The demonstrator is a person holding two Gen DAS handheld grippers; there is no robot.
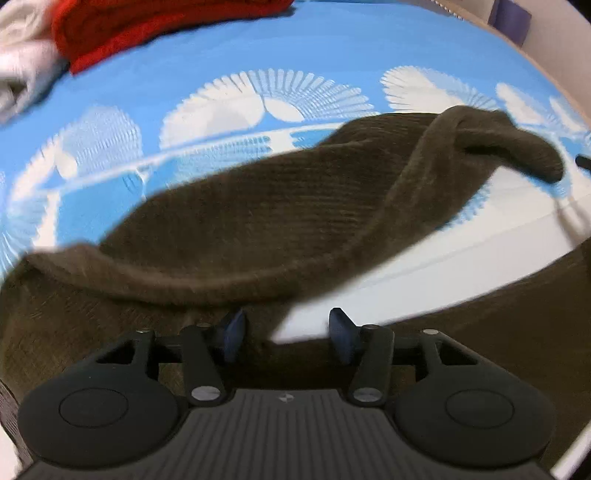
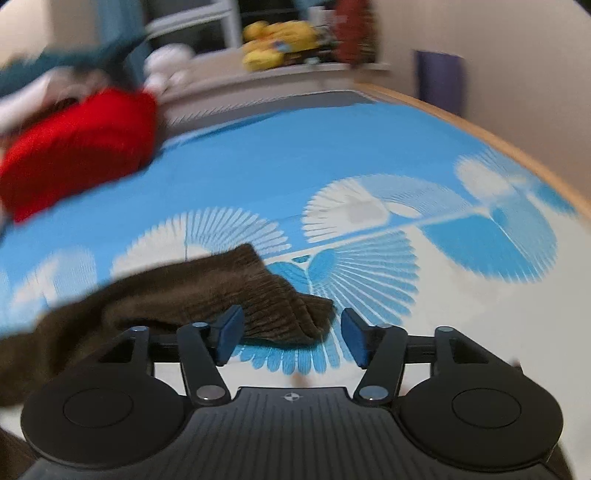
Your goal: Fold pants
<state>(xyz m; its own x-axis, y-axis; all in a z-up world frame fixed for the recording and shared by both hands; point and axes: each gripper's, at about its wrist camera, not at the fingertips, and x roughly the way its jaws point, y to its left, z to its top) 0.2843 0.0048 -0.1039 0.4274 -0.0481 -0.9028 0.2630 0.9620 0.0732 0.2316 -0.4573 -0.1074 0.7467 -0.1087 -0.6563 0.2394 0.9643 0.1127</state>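
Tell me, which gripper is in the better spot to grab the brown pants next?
Probably the right gripper: a loose end of the brown pants lies just ahead of its open jaws. The left gripper, also open, faces a thick fold that looks harder to pinch.

**Blur, cropped edges and covered ground**

In the left wrist view the brown pants [image 1: 258,221] run off the frame at 7 and 4 o'clock, hiding the bed sheet [image 1: 332,48] beneath. The red garment [image 1: 147,26] is cut off at 12 o'clock, the white cloth [image 1: 18,62] at 10. In the right wrist view, motion blur smears the yellow items [image 2: 280,40] on the far shelf and the purple object [image 2: 439,77]; neither can be identified.
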